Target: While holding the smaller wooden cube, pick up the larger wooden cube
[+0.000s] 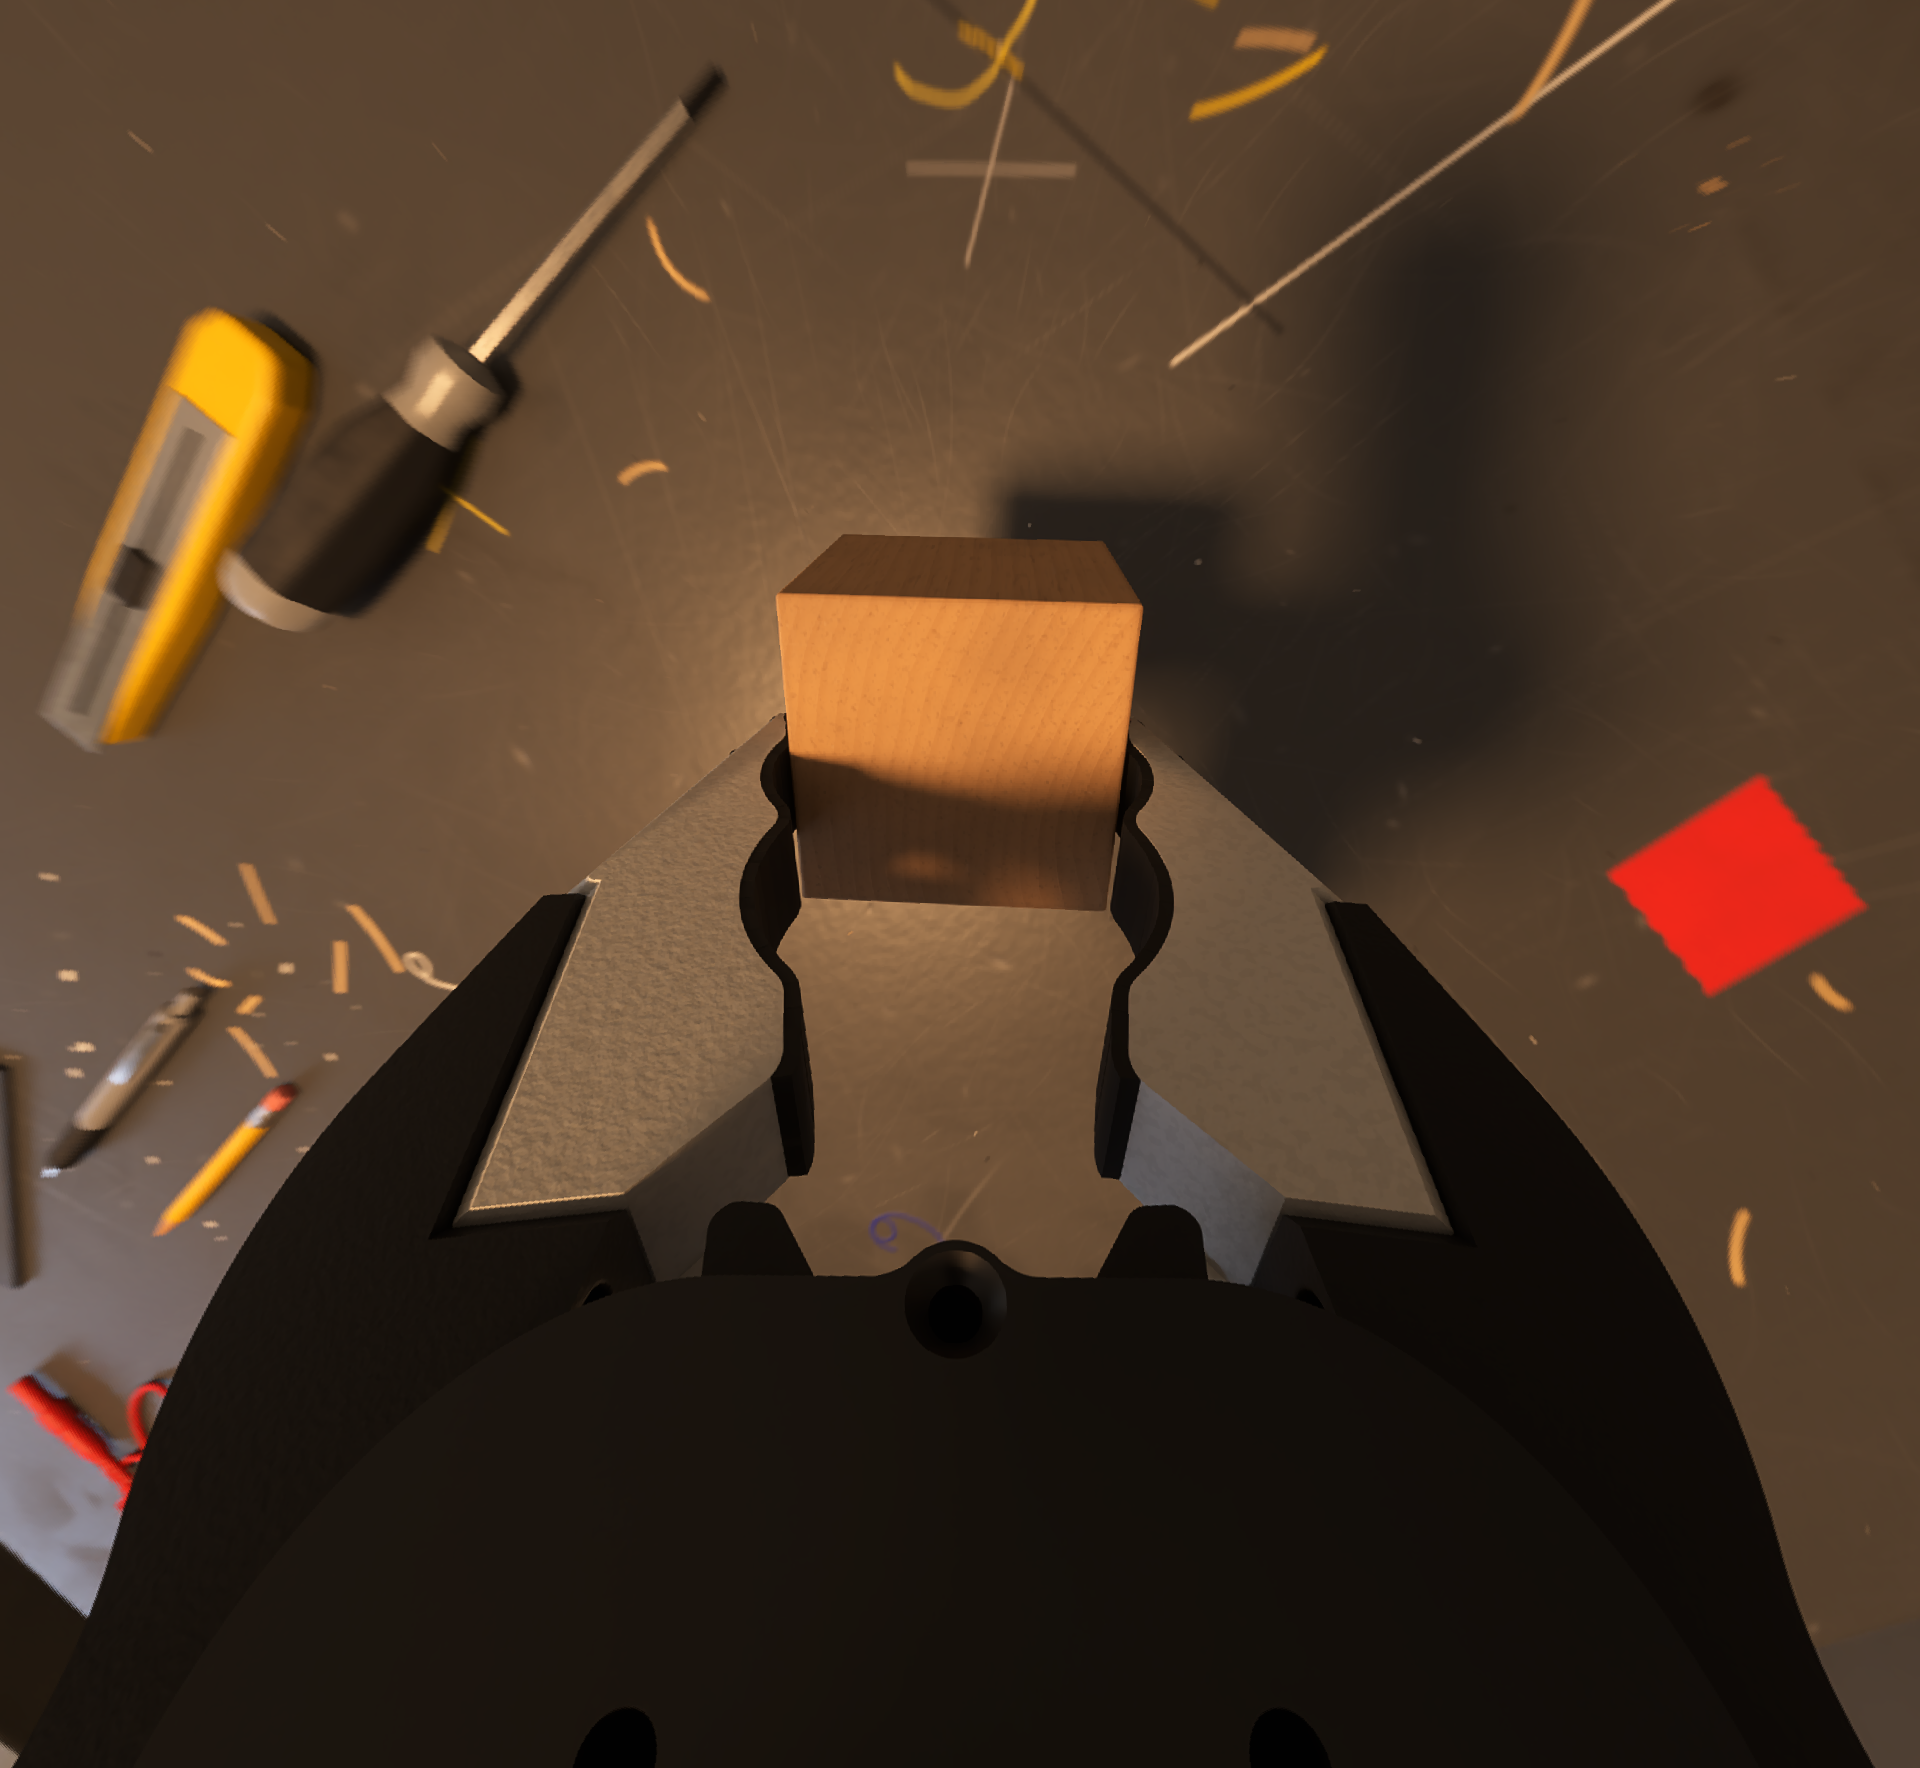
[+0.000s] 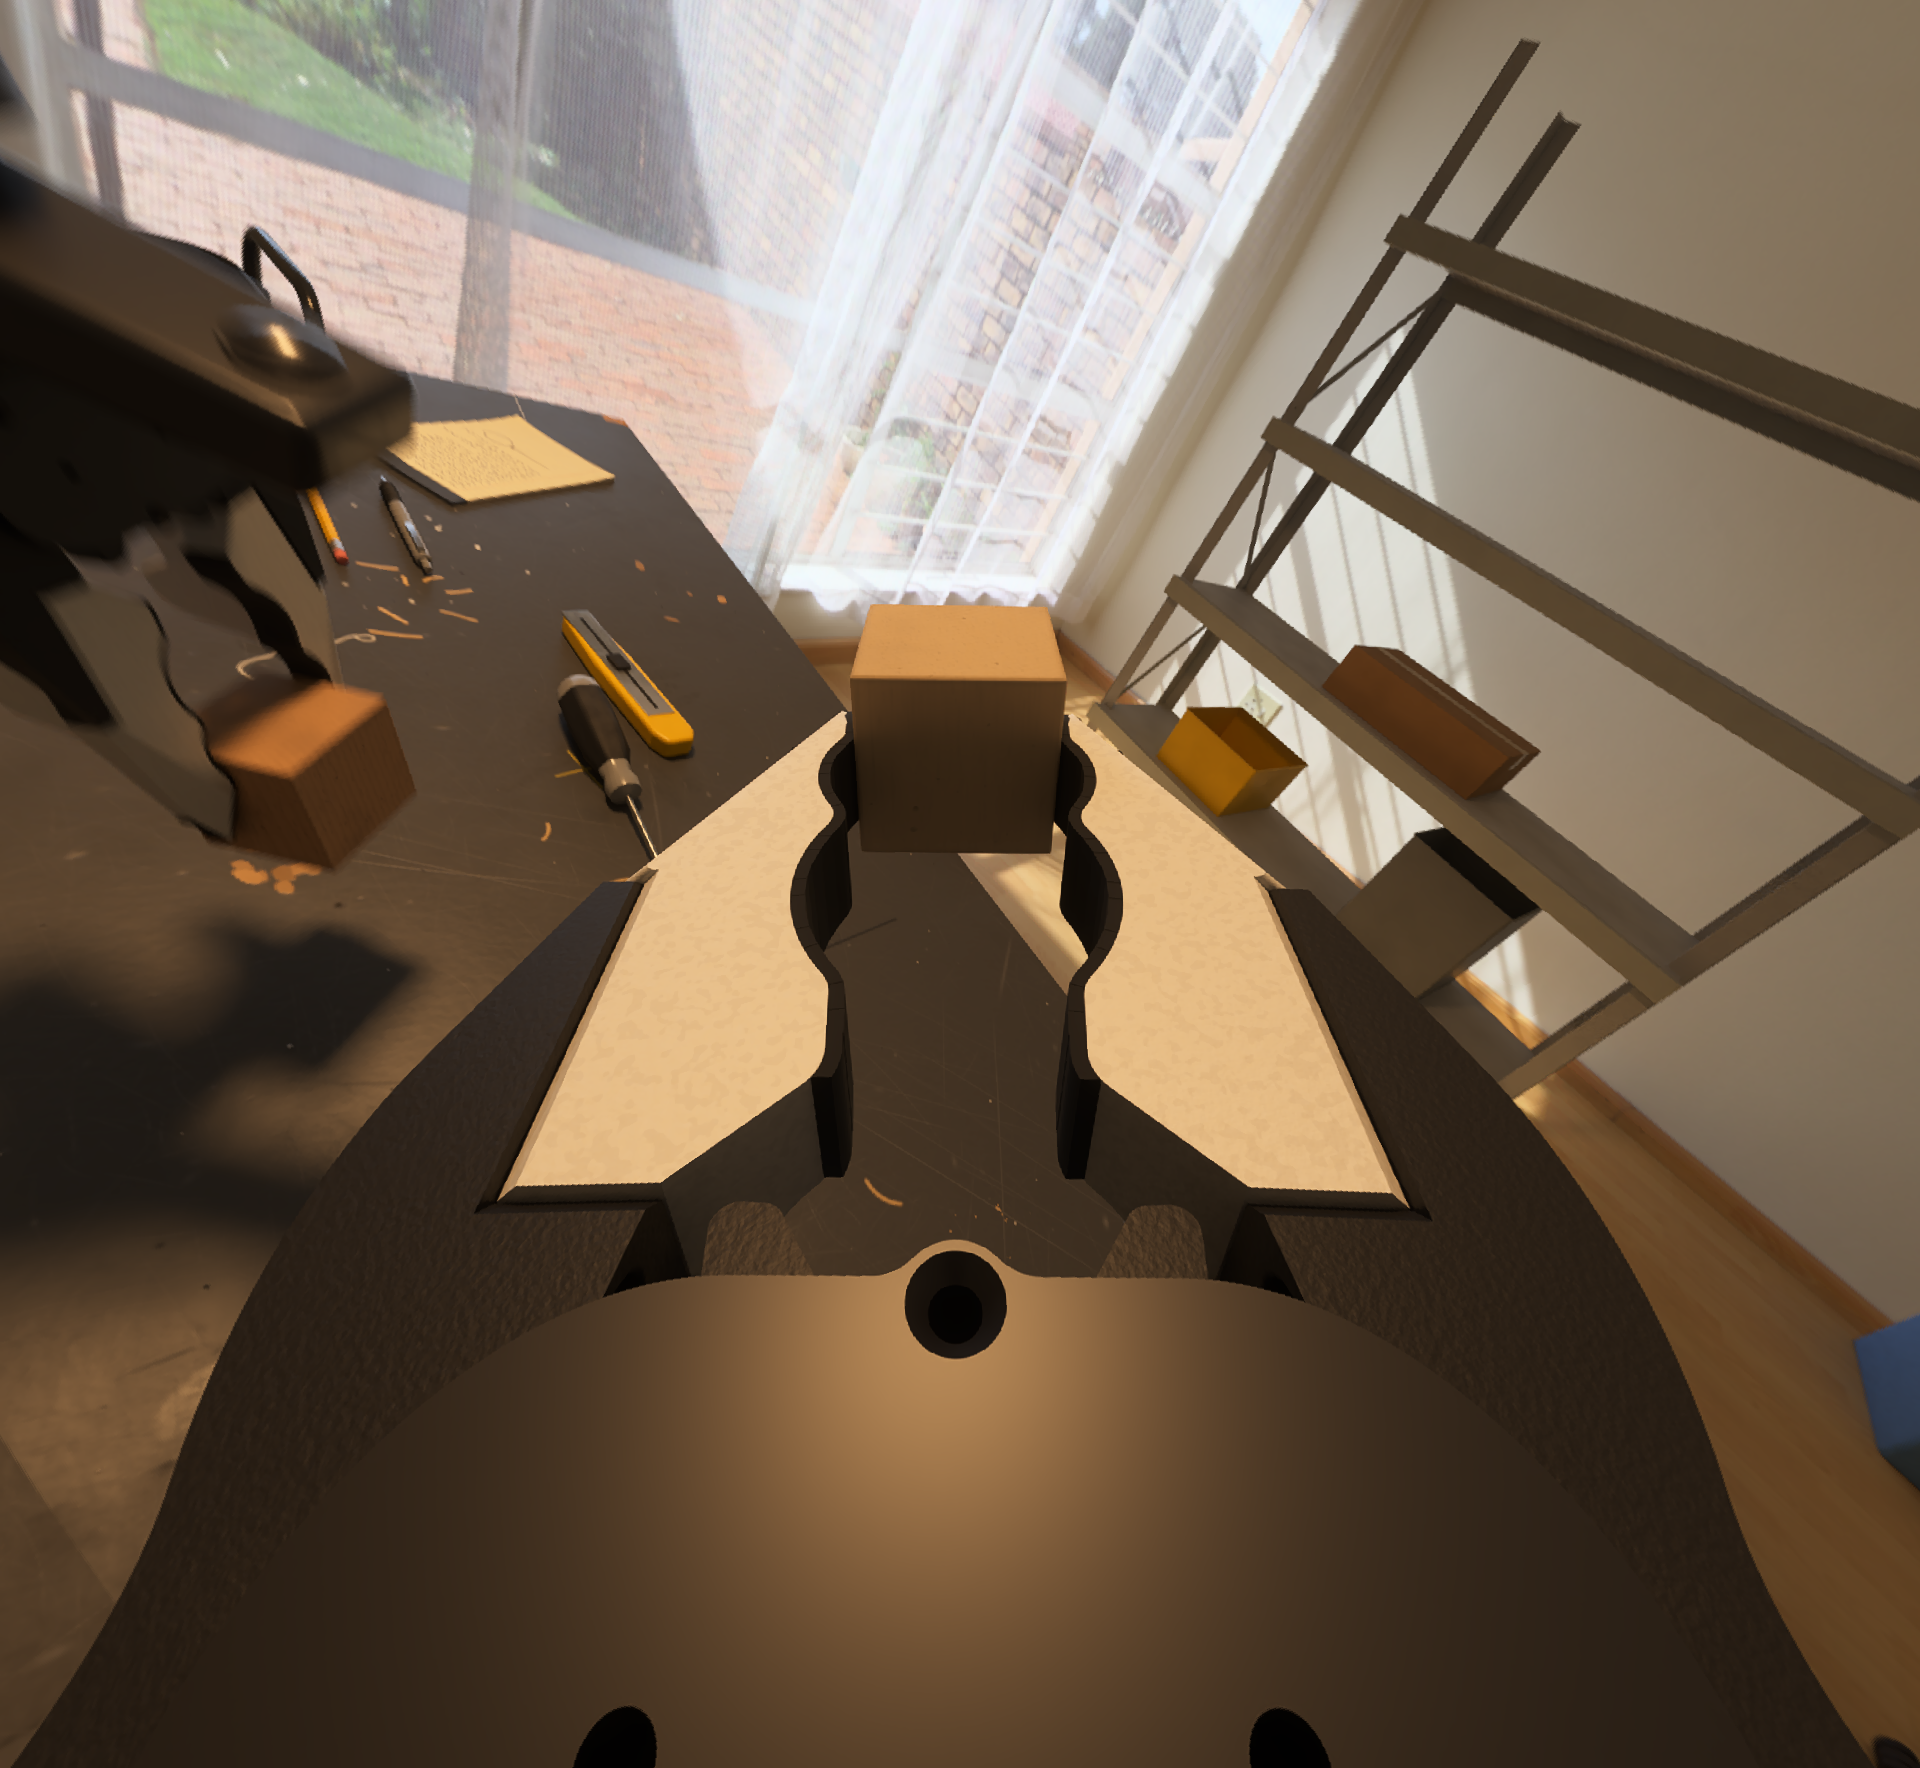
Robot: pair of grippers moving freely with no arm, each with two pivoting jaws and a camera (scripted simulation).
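Item: left gripper (image 1: 956, 783), clamped on larger wooden cube (image 1: 956, 731) by its near portion only, lifted clear of desk (image 1: 935, 347). Right gripper (image 2: 956, 783), clamped likewise on smaller wooden cube (image 2: 956, 731), out past the desk edge. Nearby on desk: screwdriver (image 1: 416, 440), utility knife (image 1: 166, 534), red square (image 1: 1735, 882).

Risk, judged: both holds were shallow; a tilt or jolt could let either cube slip. The smaller would fall to the floor.
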